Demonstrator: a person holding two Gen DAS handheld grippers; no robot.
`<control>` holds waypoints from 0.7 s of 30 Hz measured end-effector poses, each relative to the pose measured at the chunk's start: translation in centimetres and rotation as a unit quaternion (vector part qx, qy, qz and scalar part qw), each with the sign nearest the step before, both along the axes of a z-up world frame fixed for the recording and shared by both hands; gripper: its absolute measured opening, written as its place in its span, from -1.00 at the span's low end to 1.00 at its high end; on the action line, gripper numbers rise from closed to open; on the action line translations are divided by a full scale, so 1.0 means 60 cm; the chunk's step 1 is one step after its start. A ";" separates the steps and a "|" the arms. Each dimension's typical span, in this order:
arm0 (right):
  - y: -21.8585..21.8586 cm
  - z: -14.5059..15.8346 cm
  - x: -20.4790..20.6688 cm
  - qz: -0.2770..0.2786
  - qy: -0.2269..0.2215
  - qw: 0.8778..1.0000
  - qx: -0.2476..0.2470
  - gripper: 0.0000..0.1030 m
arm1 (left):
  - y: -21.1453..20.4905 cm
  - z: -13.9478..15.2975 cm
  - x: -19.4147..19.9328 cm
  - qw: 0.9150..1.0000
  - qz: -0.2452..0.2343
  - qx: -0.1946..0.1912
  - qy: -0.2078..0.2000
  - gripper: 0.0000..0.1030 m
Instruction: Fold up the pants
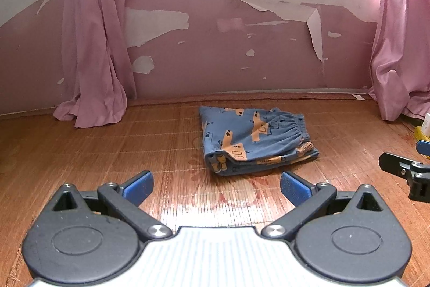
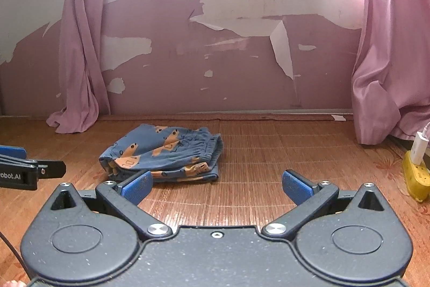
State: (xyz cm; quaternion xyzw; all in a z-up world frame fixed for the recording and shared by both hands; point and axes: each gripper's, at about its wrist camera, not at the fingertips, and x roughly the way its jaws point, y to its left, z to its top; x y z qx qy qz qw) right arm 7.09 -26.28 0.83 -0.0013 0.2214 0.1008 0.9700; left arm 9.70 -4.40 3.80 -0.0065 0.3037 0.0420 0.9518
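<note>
I see the pants (image 1: 256,140) lying folded at frame centre on the mat (image 1: 107,147), both my left tool (image 1: 216,188) and right tool (image 2: 216,188) spread empty; soft, light cloth, I'd pinch the near edge

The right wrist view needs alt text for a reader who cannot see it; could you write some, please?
Blue patterned pants lie folded on a woven mat, beyond the open, empty right gripper. Pink curtains frame a peeling wall; the left gripper shows at the left edge.
</note>
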 end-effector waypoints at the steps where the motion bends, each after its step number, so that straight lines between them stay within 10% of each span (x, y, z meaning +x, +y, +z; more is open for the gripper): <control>1: 0.000 0.000 0.000 0.000 0.000 1.000 -0.002 0.99 | 0.001 0.000 0.000 1.000 0.001 0.001 0.001 0.99; 21: 0.005 -0.001 -0.001 0.007 0.001 1.000 -0.011 0.99 | 0.004 -0.001 -0.005 1.000 0.005 -0.001 0.006 0.99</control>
